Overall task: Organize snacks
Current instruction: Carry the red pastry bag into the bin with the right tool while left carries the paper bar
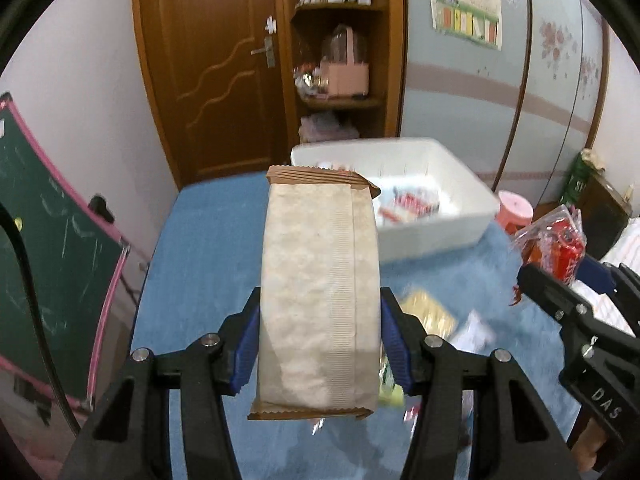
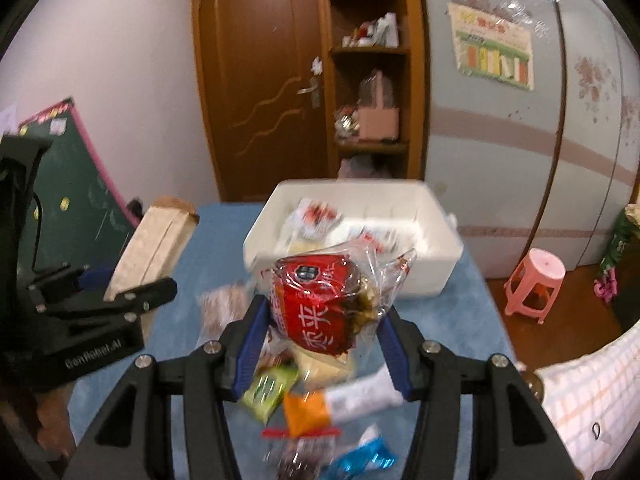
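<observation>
Left gripper point(image 1: 320, 344) is clamped on a beige wafer pack point(image 1: 320, 296); right gripper point(image 2: 320, 340) pinches a red packet in clear wrap point(image 2: 316, 304). Loose snacks point(image 2: 308, 408) lie below, white bin point(image 2: 436, 268) at twelve o'clock beyond.

There is one white bin point(image 2: 424, 276). Beside the bin, up in the air, are two held snacks: one long tan pack point(image 1: 318, 292) and one red pack point(image 2: 316, 304). In front of the bin lie about five loose snacks; blur hides the exact count. One pink stool point(image 2: 534, 280) stands beside the bin.
</observation>
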A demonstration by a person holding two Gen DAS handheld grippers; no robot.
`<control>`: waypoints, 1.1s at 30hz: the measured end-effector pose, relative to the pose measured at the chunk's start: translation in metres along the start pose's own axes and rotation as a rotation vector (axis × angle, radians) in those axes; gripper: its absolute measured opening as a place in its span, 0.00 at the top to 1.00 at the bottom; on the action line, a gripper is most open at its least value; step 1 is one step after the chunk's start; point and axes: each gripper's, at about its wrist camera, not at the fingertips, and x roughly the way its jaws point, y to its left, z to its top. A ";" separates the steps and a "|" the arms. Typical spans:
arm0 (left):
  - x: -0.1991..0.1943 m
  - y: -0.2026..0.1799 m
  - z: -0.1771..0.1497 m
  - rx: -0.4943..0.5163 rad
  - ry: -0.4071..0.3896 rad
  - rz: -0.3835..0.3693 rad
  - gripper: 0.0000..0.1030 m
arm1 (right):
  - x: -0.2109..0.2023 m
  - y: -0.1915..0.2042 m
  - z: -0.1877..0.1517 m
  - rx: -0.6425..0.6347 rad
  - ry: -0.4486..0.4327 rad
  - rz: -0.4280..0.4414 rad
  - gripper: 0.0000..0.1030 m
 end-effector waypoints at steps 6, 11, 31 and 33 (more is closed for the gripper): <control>0.023 -0.008 0.060 -0.032 -0.046 -0.010 0.48 | 0.019 -0.015 0.049 0.004 -0.056 -0.053 0.47; 0.046 -0.014 0.097 -0.031 -0.081 -0.006 0.48 | 0.048 -0.026 0.082 -0.004 -0.084 -0.102 0.47; 0.190 -0.025 0.134 -0.055 0.032 0.067 0.08 | 0.198 -0.077 0.100 0.110 0.171 -0.129 0.36; 0.196 -0.020 0.134 -0.077 0.050 0.028 0.07 | 0.203 -0.086 0.097 0.153 0.197 -0.093 0.34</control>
